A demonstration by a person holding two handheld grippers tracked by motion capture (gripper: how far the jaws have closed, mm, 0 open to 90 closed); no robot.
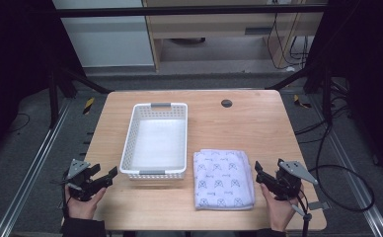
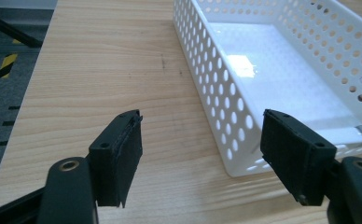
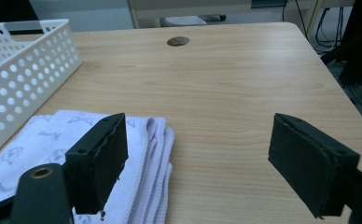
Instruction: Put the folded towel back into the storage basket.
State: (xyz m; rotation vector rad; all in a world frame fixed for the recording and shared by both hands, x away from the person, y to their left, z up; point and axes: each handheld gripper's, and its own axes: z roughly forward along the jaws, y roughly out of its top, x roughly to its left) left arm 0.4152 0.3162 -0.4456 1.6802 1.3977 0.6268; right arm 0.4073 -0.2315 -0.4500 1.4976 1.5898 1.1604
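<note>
- The right gripper (image 1: 266, 175), jaws spread wide and holding nothing, hangs just beside the right edge of a folded pale-lilac cloth with a faint printed pattern (image 1: 223, 185); in the right gripper view, its near jaw stands over the cloth's stacked hem (image 3: 158, 154), a stance that suits a pinch on that edge.
- The left gripper (image 1: 109, 174), also wide and empty, sits low at the front left of the light wooden tabletop (image 1: 248, 123), its jaws aimed at the near left corner of a white perforated plastic basket (image 1: 156, 173).
- In the left gripper view, that corner (image 2: 237, 163) lies between the two jaws without touching either, likely so the hand can steady the basket.
- The cloth lies flat near the tabletop's front edge, close beside the basket's right wall; whether the two touch is hard to tell from above.
- The basket stands empty and open-topped, its long side alongside the cloth, which would keep a lift across short.
- A small dark round cap (image 1: 226, 103) sits in the tabletop well behind both.
</note>
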